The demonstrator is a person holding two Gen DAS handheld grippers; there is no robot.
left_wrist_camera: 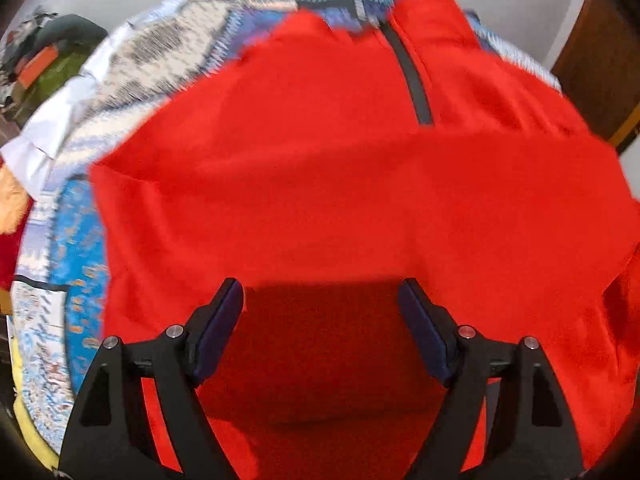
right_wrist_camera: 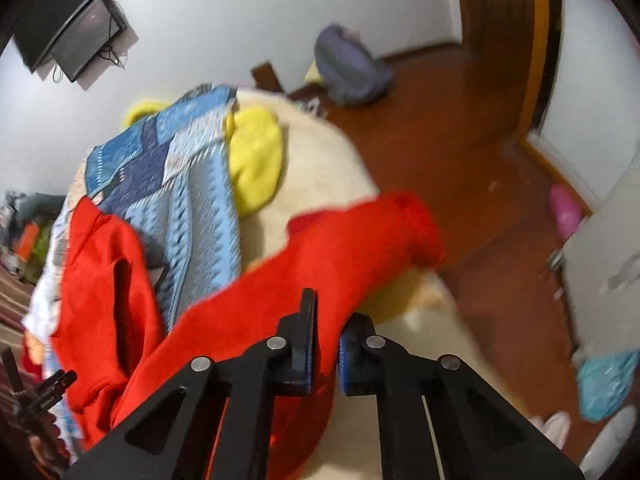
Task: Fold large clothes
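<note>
One thin pinch by the right gripper holds the bright red fleece pullover's sleeve above the bed, so it could slip free, while the left gripper gapes empty.

— How does the left wrist view sit?
— Close above the red garment, looking down along its claw across the bed.
— And the right?
— Tilted, beside the bed's edge, facing the floor and door. Both show the garment and patterned quilt.
</note>
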